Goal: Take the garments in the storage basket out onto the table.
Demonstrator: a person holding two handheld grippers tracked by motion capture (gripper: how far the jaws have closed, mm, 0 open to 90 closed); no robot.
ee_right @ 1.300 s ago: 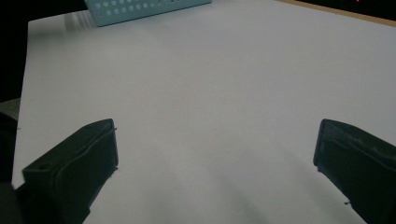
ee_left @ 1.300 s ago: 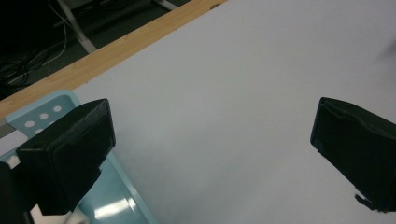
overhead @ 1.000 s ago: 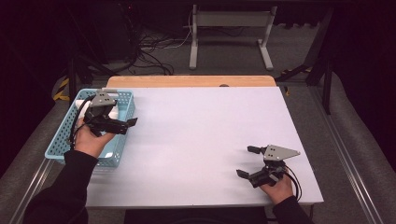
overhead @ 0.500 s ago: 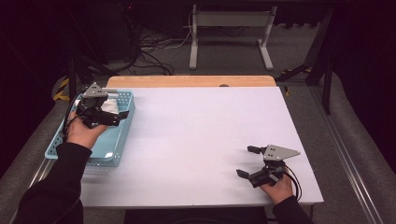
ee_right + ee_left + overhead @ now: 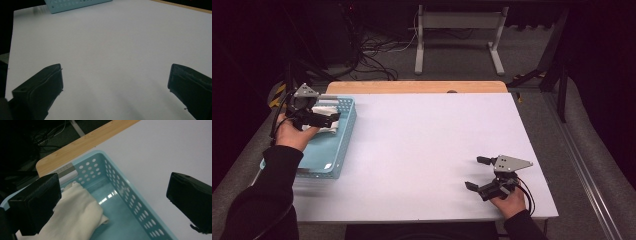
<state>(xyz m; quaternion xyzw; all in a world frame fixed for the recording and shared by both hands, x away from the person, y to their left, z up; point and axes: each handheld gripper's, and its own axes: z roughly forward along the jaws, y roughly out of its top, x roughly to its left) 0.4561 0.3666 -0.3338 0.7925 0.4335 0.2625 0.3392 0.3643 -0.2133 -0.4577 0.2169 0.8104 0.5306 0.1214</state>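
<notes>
two grippers, both mine, jaws apart: left gripper (image 5: pixel 319 119) over blue basket (image 5: pixel 343 142) holding cream cloth (image 5: pixel 75 217); right gripper (image 5: pixel 475 174) on white table (image 5: pixel 427 140).

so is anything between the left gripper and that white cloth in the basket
Nothing visible. The left gripper hangs open over the far end of the blue basket, and the white cloth lies uncovered below it, with one jaw over the cloth's edge.
</notes>
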